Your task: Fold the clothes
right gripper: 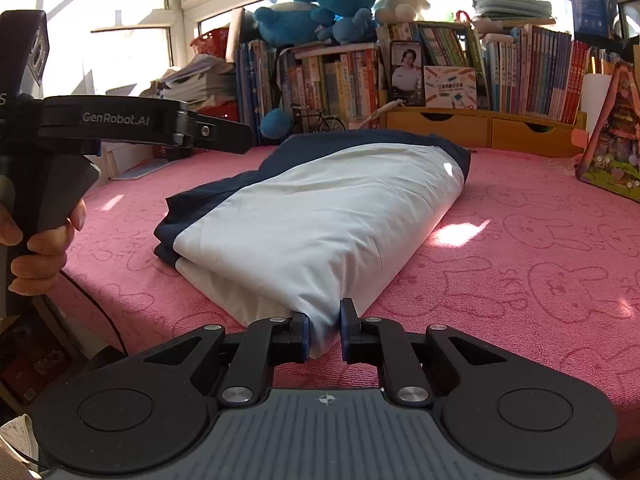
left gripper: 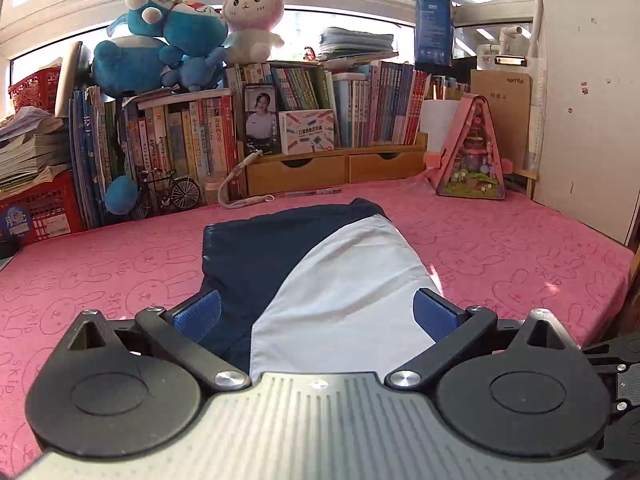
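Note:
A folded navy and white garment (right gripper: 316, 208) lies on the pink bunny-print cloth (right gripper: 520, 264); it also shows in the left wrist view (left gripper: 320, 276). My right gripper (right gripper: 324, 334) is shut on the garment's white near corner at the table's front edge. My left gripper (left gripper: 316, 312) is open wide, its blue pads either side of the garment's near end, fingers not pinching it. The left gripper body (right gripper: 120, 124) and the hand holding it show at the left of the right wrist view.
Books (left gripper: 192, 136), two wooden drawers (left gripper: 336, 168), plush toys (left gripper: 168, 40), a red basket (left gripper: 36, 200), a toy bicycle (left gripper: 172, 192) and a pink triangular toy house (left gripper: 472, 152) line the back. A white wall (left gripper: 588, 100) stands at the right.

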